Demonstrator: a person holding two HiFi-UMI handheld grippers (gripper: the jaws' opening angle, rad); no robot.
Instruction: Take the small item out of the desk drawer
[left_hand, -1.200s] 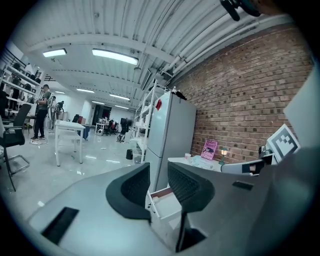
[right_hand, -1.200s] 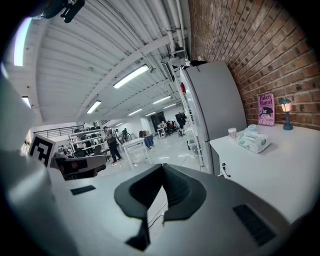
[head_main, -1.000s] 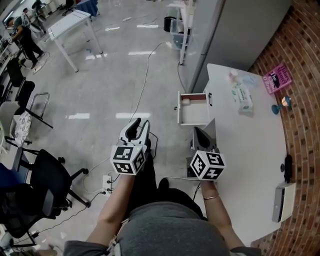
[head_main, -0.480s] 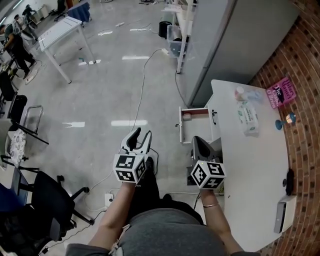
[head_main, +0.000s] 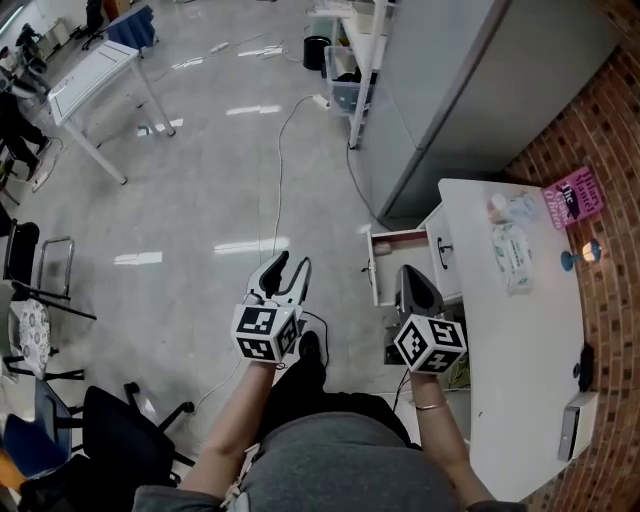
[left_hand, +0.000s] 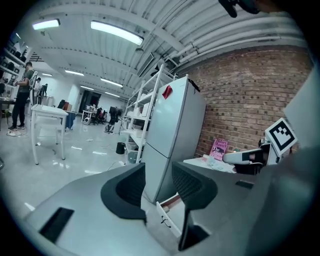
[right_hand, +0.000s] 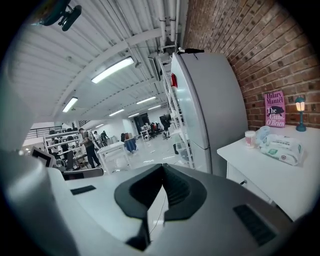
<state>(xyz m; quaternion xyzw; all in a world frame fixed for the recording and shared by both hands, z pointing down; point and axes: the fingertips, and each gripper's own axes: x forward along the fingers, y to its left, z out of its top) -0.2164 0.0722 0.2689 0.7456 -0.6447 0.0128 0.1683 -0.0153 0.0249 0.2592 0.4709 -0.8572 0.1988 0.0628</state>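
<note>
The white desk (head_main: 520, 370) stands at the right, and its drawer (head_main: 392, 268) is pulled open toward the floor. A small pale item (head_main: 381, 245) lies at the drawer's far end. My left gripper (head_main: 290, 268) hangs over the floor, left of the drawer. It is open; its jaws have just been opening and nothing is between them. In the left gripper view the left gripper (left_hand: 157, 182) points at the drawer front (left_hand: 161, 220). My right gripper (head_main: 412, 275) overlaps the drawer's near right part. In the right gripper view the right gripper (right_hand: 162, 172) is shut and empty.
A tall grey fridge (head_main: 470, 90) stands behind the desk. On the desk lie a wipes pack (head_main: 515, 255), a pink book (head_main: 578, 195) and a small lamp (head_main: 590, 250). A cable (head_main: 280, 170) runs across the floor. A black office chair (head_main: 130, 440) is at the lower left.
Both grippers have moved forward toward the drawer, which now sits lower and closer in the head view. The left gripper's jaws stand wider apart than a second ago.
</note>
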